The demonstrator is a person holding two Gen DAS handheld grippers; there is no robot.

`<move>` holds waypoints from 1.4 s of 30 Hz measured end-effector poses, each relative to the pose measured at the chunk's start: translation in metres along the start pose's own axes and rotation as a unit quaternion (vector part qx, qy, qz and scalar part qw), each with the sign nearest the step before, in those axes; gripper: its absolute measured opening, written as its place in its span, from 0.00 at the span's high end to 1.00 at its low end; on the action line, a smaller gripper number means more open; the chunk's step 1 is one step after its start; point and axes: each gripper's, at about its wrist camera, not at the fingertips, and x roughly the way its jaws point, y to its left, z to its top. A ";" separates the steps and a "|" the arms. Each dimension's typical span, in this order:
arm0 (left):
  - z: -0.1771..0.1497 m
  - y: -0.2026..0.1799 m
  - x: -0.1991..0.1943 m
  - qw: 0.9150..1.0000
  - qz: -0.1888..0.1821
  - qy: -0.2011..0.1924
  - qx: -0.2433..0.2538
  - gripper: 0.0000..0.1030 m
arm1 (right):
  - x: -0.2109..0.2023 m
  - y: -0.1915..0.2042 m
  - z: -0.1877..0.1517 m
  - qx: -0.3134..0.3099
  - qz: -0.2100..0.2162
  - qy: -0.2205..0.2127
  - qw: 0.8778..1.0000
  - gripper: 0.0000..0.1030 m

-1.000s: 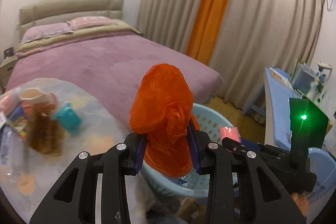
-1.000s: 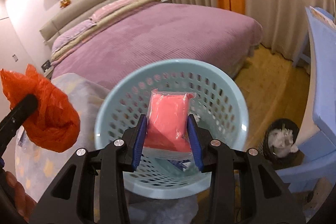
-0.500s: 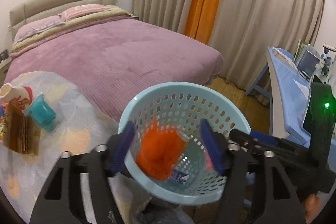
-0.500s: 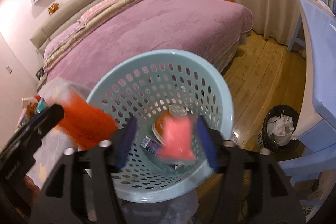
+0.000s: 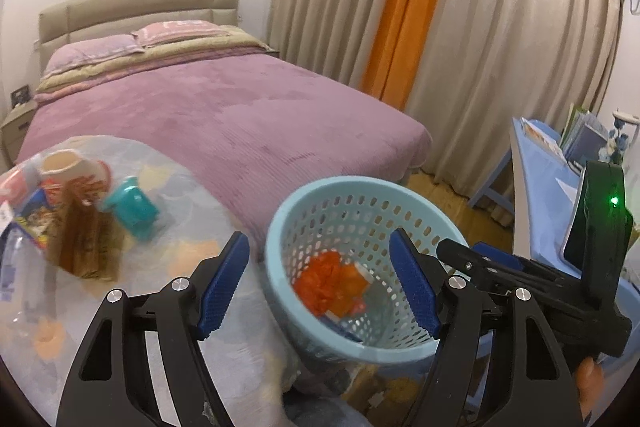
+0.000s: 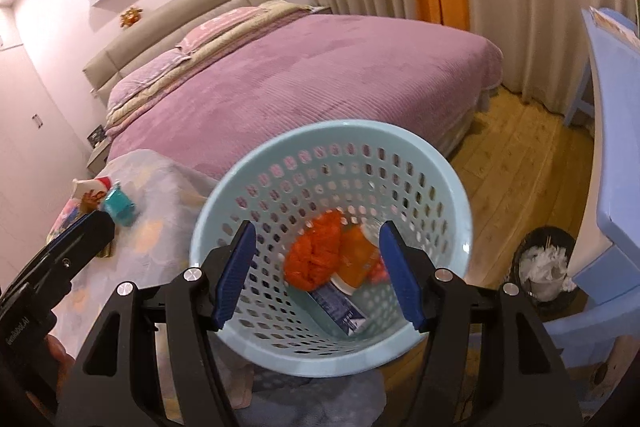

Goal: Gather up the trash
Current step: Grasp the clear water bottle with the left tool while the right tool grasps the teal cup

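A light blue perforated basket (image 5: 316, 191) (image 6: 224, 187) stands beside the cloth-covered table. At its bottom lie a crumpled orange plastic bag (image 5: 320, 279) (image 6: 314, 261), an orange container (image 6: 354, 261), a pink packet (image 6: 378, 271) and a blue-and-white wrapper (image 6: 340, 307). My left gripper (image 5: 320, 275) hangs open above the basket's left rim with nothing between its fingers. Directly over the basket's mouth, my right gripper (image 6: 316, 269) is open and empty too. The right gripper's black body (image 5: 540, 279) shows at the right of the left wrist view.
On the table (image 5: 192, 267) lie a teal cup (image 5: 130, 205), a white-and-red cup (image 5: 68, 167), a brown packet (image 5: 84, 243) and other packaging. A purple bed (image 5: 224, 115) is behind. A blue desk (image 6: 616, 131) and a black bin of white paper (image 6: 544, 263) stand at the right.
Both grippers opened. The orange bag left my left gripper and the pink packet left my right one; both fell and now lie in the basket.
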 end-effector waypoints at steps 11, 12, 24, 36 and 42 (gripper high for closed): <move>-0.010 0.081 -0.067 0.992 0.088 -0.048 -0.074 0.31 | -0.007 0.070 -0.005 -0.079 0.039 -0.013 0.996 0.41; -0.010 0.089 -0.073 0.991 0.097 -0.052 -0.080 0.31 | -0.006 0.076 -0.006 -0.084 0.042 -0.013 0.995 0.41; -0.030 0.204 -0.102 0.969 0.196 -0.022 -0.146 0.27 | 0.017 0.164 -0.022 -0.161 0.075 0.003 0.984 0.41; -0.043 0.247 -0.059 0.970 0.186 0.048 -0.152 0.25 | 0.052 0.229 -0.016 -0.188 0.112 0.022 0.976 0.41; -0.046 0.249 -0.047 0.971 0.172 0.065 -0.150 0.28 | 0.079 0.241 -0.006 -0.198 0.092 0.018 0.976 0.41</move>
